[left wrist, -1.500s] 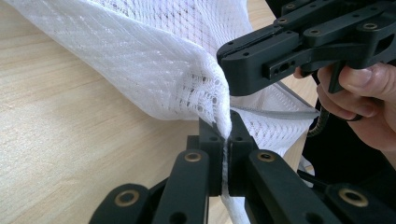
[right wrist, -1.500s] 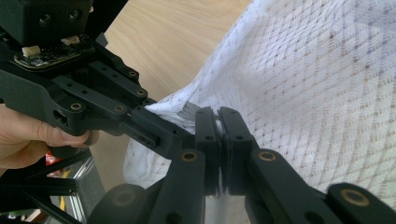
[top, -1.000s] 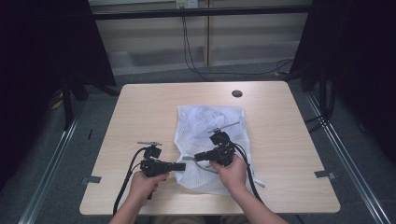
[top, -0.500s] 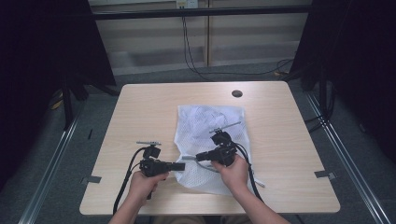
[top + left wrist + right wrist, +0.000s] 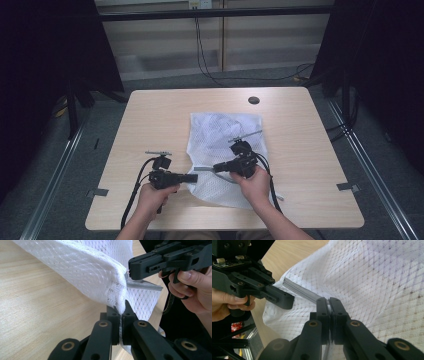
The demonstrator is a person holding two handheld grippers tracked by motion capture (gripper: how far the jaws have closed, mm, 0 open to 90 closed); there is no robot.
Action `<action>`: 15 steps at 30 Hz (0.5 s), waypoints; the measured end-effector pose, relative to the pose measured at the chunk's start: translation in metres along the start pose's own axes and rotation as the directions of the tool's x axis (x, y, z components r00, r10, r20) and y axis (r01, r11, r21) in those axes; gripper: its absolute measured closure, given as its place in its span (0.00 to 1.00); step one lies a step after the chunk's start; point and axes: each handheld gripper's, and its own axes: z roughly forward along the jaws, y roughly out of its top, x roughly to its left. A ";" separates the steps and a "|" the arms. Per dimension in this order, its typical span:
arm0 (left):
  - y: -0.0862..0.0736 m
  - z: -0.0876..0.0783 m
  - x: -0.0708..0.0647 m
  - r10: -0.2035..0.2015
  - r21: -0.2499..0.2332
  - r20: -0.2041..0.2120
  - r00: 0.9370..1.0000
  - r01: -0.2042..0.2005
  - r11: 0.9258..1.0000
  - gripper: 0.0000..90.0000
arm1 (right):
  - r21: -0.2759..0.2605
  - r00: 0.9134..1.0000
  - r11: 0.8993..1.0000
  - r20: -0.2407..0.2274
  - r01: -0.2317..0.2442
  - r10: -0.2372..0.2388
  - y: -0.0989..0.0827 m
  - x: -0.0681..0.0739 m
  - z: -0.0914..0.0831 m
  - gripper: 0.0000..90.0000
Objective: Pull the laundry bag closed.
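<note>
White mesh bag (image 5: 223, 150) lies on the table (image 5: 150, 120), its near-left edge between the two tongs: left gripper (image 5: 120, 315) pressed shut on the bag's hem, right gripper (image 5: 329, 302) pinching the grey zipper strip (image 5: 299, 291) just ahead of its tips. Judged risk: if the two pull apart unevenly, thin mesh could slip from the left jaws or the strip could twist out of the right ones, since each hold looks shallow. Zipper slider not made out; bag's contents, if any, are hidden under the folds.
</note>
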 end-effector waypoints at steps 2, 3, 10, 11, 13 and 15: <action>0.000 0.000 0.000 0.003 0.000 0.000 1.000 -0.003 1.000 0.99 | 0.001 1.000 1.000 0.002 -0.003 0.003 0.000 0.000 0.000 0.97; 0.000 0.000 0.000 0.001 -0.004 -0.001 1.000 -0.001 1.000 0.99 | -0.004 1.000 1.000 0.002 0.000 0.000 0.000 -0.001 0.000 0.97; 0.000 0.000 0.000 -0.002 -0.003 0.004 1.000 0.002 1.000 0.99 | -0.008 1.000 1.000 -0.003 0.003 -0.003 0.000 -0.001 0.000 0.97; 0.000 0.000 0.000 -0.003 -0.003 0.006 1.000 0.003 1.000 0.99 | -0.005 1.000 1.000 0.000 0.002 -0.002 0.000 -0.001 0.000 0.97; 0.000 -0.001 -0.001 -0.001 -0.002 0.003 1.000 0.001 1.000 0.99 | -0.008 1.000 1.000 -0.002 0.006 -0.006 0.000 -0.001 0.000 0.97; 0.000 0.000 -0.001 0.005 -0.001 -0.002 1.000 -0.005 1.000 0.99 | -0.006 1.000 1.000 -0.002 0.005 -0.005 -0.001 -0.001 0.000 0.97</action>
